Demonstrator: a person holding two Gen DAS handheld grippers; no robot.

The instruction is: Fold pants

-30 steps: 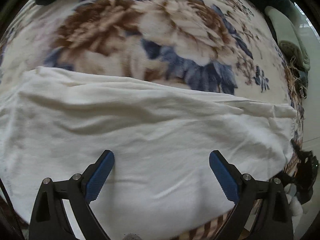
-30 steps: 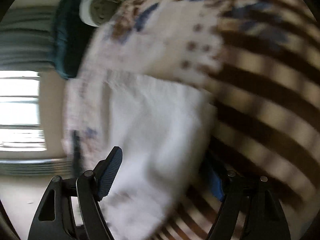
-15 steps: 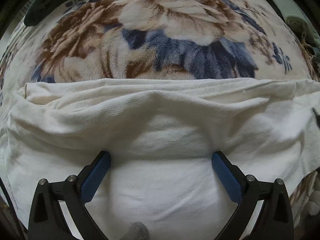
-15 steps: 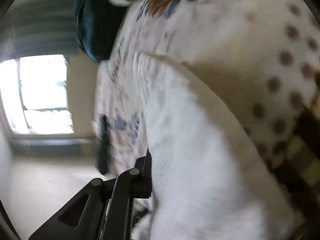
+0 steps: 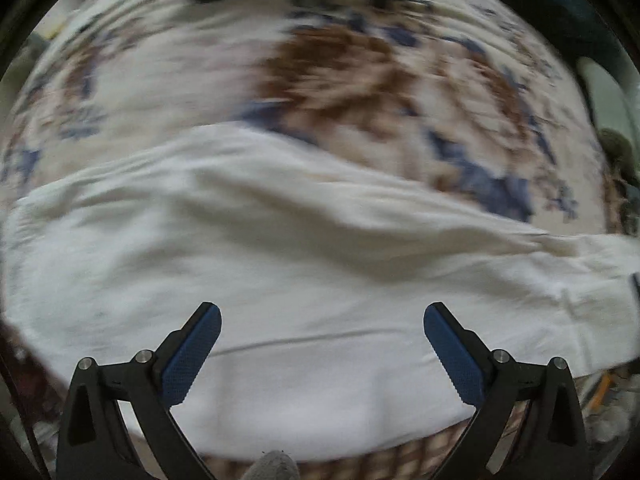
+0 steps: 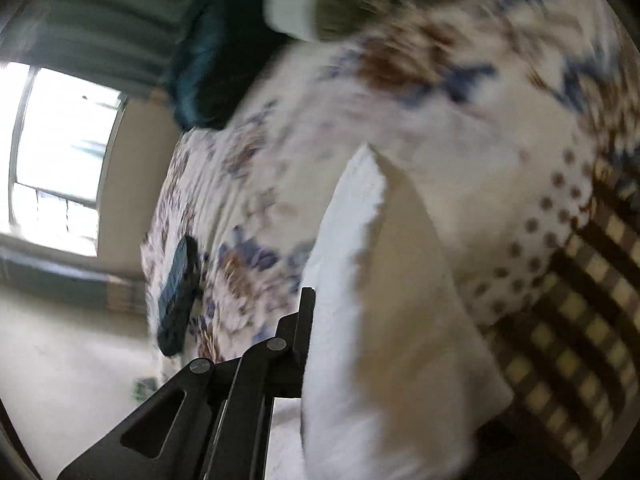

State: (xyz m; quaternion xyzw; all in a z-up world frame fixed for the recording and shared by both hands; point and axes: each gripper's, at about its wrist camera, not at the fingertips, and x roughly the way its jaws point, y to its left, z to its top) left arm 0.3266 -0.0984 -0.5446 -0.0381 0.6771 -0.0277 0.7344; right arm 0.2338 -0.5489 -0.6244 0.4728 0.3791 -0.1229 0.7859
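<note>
- While its blue-padded jaws stand spread as wide as they go, the left gripper (image 5: 322, 354) hangs above the white pants (image 5: 304, 264), gripping nothing.
- Those pants lie across a floral blanket (image 5: 332, 80), a long crease running through the cloth.
- Farther right, the right gripper (image 6: 310, 320) is clamped tight on a fold of the pants (image 6: 384, 320), which rises out of its jaws over the blanket.
- A dark flat object (image 6: 178, 292) lies on the blanket's left part in that view.
</note>
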